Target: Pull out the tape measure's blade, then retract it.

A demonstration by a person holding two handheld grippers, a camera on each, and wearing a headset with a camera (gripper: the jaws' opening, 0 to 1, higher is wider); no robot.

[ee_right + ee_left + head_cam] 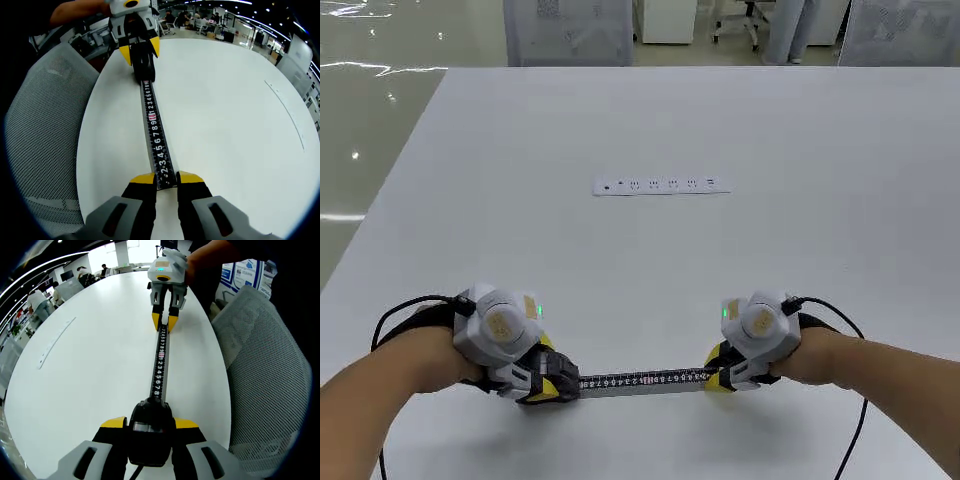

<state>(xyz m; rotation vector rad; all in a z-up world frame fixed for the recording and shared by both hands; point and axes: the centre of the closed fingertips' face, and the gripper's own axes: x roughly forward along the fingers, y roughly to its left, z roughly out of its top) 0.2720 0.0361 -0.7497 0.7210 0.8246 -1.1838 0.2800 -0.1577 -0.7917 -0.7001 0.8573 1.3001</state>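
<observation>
A black tape measure case (150,427) sits clamped between the yellow-tipped jaws of my left gripper (149,424), near the table's front edge (552,383). Its dark blade with white numerals (642,380) runs flat along the white table (650,270) to my right gripper (720,379). In the right gripper view the blade's end (162,172) lies between the jaws of the right gripper (165,178), which is shut on it. The blade (160,362) stretches straight from the case to the other gripper (165,321). The case (143,62) and left gripper (140,50) appear at the far end.
A white power strip (661,185) lies on the table beyond the grippers. A grey mesh chair back (260,365) stands close to the table's near edge. Black cables (405,310) trail from both grippers. People and office furniture are far behind the table.
</observation>
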